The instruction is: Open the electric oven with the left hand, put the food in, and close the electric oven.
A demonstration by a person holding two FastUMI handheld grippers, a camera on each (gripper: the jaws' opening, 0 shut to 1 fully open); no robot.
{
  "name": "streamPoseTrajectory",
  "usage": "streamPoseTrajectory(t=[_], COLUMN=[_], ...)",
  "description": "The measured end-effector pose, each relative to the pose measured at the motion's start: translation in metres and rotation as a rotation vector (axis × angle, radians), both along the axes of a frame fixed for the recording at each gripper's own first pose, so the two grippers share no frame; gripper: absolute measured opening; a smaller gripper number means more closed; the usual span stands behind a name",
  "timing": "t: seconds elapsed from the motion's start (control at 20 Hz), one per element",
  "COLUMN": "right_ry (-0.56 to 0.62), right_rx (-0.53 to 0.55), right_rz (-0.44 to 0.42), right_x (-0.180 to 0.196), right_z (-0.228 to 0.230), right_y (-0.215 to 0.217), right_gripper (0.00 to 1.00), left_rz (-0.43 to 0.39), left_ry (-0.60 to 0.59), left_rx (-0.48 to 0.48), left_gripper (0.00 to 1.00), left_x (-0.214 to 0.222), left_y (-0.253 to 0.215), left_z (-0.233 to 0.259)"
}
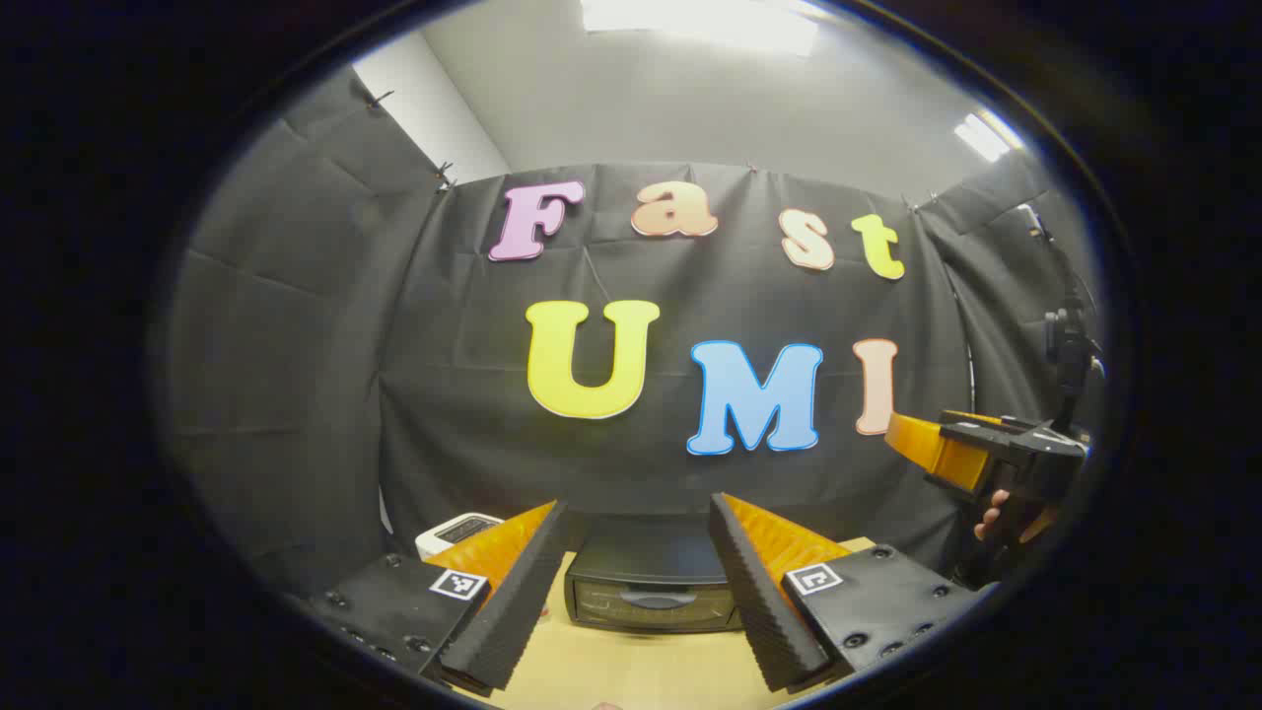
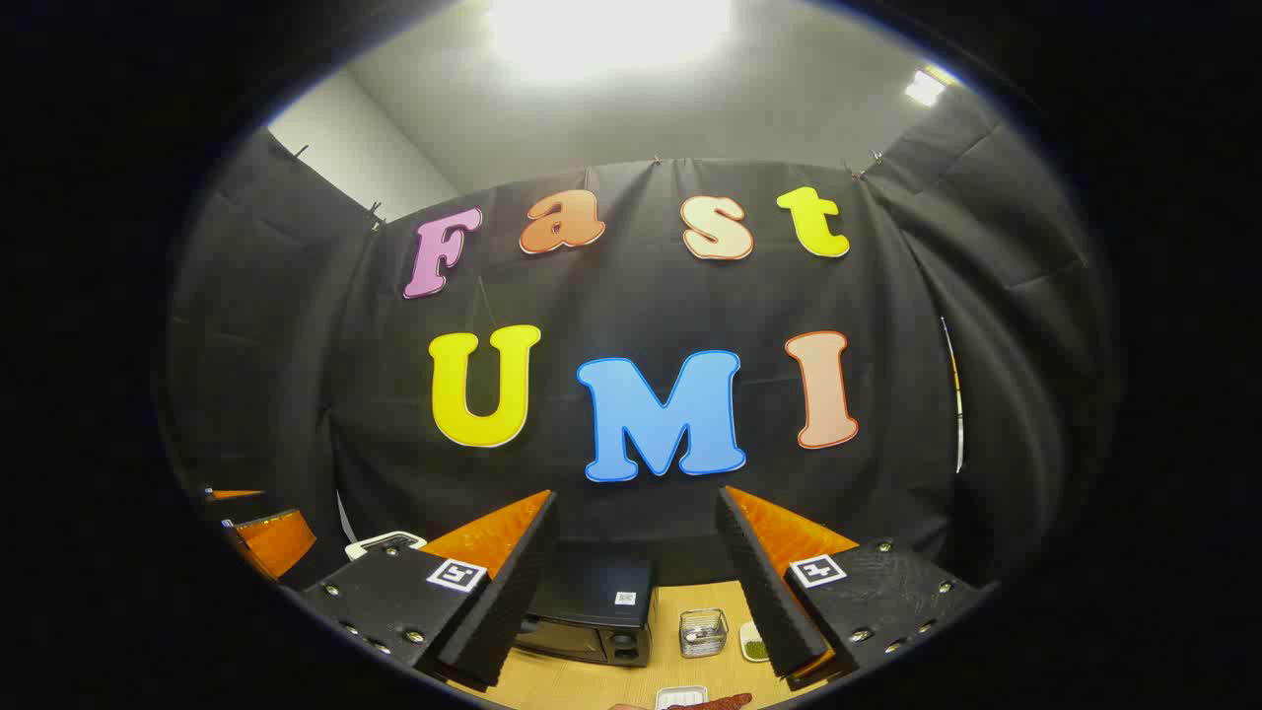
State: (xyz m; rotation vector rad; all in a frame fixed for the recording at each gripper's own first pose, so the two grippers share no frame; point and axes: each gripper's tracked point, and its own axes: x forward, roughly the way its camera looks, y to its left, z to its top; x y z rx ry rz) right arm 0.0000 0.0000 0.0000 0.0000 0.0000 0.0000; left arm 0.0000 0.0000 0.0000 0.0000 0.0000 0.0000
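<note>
The black electric oven (image 1: 651, 587) stands on the wooden table with its door closed, framed between my left gripper's (image 1: 636, 592) two fingers, which stand open and hold nothing. It is some way off. In the right gripper view the oven (image 2: 592, 616) sits to the left of centre, and my right gripper (image 2: 636, 592) is open and empty above the table. At the bottom edge a reddish piece of food (image 2: 720, 701) lies next to a small white dish (image 2: 680, 695). The right gripper (image 1: 971, 454), held by a hand, appears at the far right of the left gripper view.
A small clear container (image 2: 703, 632) and a little dish with something green (image 2: 754, 648) stand right of the oven. A white appliance (image 1: 455, 531) sits left of the oven. The light wooden table (image 1: 631, 671) spreads in front of it. A camera stand (image 1: 1070, 345) rises at the right.
</note>
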Motion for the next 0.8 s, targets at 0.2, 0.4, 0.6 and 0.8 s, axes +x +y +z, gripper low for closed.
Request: streamPoseTrajectory(t=[0.2,0.4,0.6,0.8], right_ry=[0.000,0.004,0.029,0.037], right_rx=[-0.007,-0.008,-0.005,-0.017], right_rz=[-0.006,-0.009,-0.010,-0.005], right_x=[-0.003,-0.006,-0.008,-0.015], right_z=[-0.002,-0.006,-0.014,-0.018], right_y=[-0.003,-0.008,-0.008,-0.011], right_gripper=[0.96,0.96,0.96,0.96], left_rz=[-0.012,-0.020,-0.039,-0.071], left_ry=[0.002,0.003,-0.011,0.000], left_rx=[-0.001,0.003,-0.003,0.003], left_gripper=[0.94,0.94,0.98,0.91], left_x=[0.004,0.008,0.009,0.017], left_y=[-0.004,-0.007,-0.016,-0.027], left_z=[-0.001,-0.001,0.004,-0.001])
